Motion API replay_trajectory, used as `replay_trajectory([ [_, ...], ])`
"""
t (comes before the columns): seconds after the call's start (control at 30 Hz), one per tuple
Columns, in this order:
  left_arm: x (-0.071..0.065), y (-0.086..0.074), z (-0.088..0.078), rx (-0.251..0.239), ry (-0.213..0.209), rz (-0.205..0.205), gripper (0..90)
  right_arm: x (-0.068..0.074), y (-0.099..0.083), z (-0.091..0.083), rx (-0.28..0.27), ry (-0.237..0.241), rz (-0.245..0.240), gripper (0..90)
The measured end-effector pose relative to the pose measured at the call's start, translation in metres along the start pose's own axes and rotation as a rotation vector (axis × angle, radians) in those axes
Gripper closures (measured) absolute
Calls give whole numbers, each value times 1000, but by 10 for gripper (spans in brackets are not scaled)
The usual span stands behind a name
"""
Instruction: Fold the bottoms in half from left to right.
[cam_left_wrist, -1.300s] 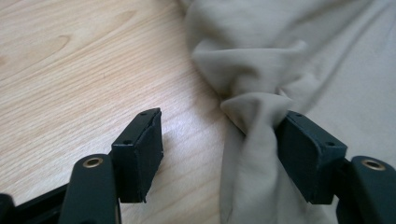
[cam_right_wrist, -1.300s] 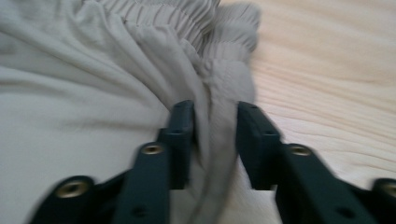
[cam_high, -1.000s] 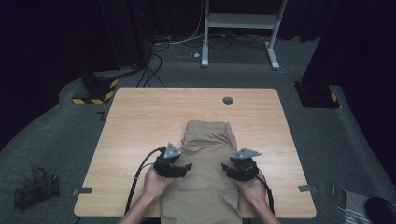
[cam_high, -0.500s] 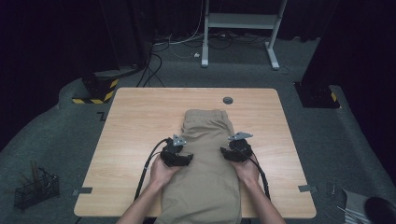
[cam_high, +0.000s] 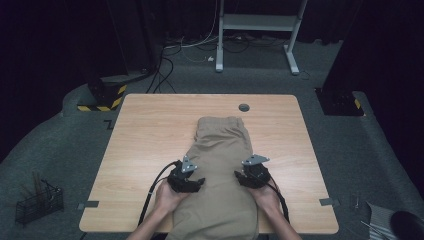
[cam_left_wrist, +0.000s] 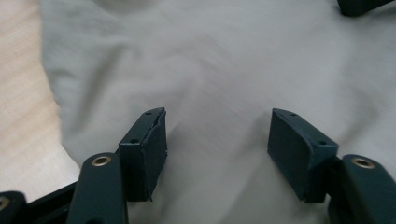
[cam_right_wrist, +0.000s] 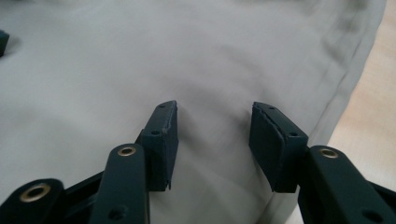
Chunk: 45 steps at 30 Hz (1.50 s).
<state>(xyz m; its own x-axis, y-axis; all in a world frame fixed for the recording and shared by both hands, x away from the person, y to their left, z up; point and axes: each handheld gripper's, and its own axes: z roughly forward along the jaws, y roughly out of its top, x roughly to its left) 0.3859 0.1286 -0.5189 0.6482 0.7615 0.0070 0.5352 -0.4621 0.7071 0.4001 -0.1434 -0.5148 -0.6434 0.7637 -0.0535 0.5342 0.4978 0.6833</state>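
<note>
With both grippers' jaws open over the tan pants (cam_high: 222, 165), we should pinch each side edge evenly.

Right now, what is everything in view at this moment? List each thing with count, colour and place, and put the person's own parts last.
trousers: one pair, tan, folded lengthwise down the table's middle, near end hanging past the near edge
table: one, light wood, centre of the high view
cable hole: one, dark, far side of the tabletop
wire basket: one, black, on the floor at near left
white stand: one, on the floor beyond the table
striped blocks: black and yellow, on the floor at far left
left gripper: one, black, jaws open over the cloth's left part
right gripper: one, black, jaws open near the cloth's right edge
hands: two, at the near edge
</note>
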Motion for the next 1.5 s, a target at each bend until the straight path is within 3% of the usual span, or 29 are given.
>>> replay_trajectory([
  [0.1,15,11,13,-15,25,-29,366,-21,17,18,3,-8,33,518],
  [0.27,34,29,25,21,42,-75,377,-35,37,35,25,-29,51,503],
  [0.37,29,21,14,11,6,-81,375,-32,33,26,15,-9,82,469],
  [0.47,14,4,-8,-13,-27,-69,370,-16,16,-1,-45,30,83,466],
  [0.57,-2,-14,-27,-34,-35,-38,353,4,-5,-23,-50,47,68,466],
  [0.67,-10,-24,-28,-12,-14,-1,346,14,-19,-26,-19,40,49,475],
  [0.7,-10,-25,-26,-11,-6,6,347,14,-21,-21,4,26,37,473],
  [0.77,-4,-20,-19,-13,3,-4,345,10,-20,-16,-14,16,47,490],
  [1.0,26,9,9,-12,25,-65,333,-21,11,11,20,-22,79,479],
  [1.1,34,15,8,-8,52,-82,345,-28,18,16,25,-31,110,466],
  [1.23,33,8,-14,-34,38,-108,345,-23,9,-1,-20,2,134,446],
  [1.33,24,-4,-29,-19,26,-91,324,-16,-1,-15,-32,20,129,434],
  [1.47,17,-19,-27,32,30,-77,316,-10,-9,-16,-2,7,99,432],
  [1.5,18,-22,-24,25,40,-75,313,-10,-11,-13,14,-2,96,432],
])
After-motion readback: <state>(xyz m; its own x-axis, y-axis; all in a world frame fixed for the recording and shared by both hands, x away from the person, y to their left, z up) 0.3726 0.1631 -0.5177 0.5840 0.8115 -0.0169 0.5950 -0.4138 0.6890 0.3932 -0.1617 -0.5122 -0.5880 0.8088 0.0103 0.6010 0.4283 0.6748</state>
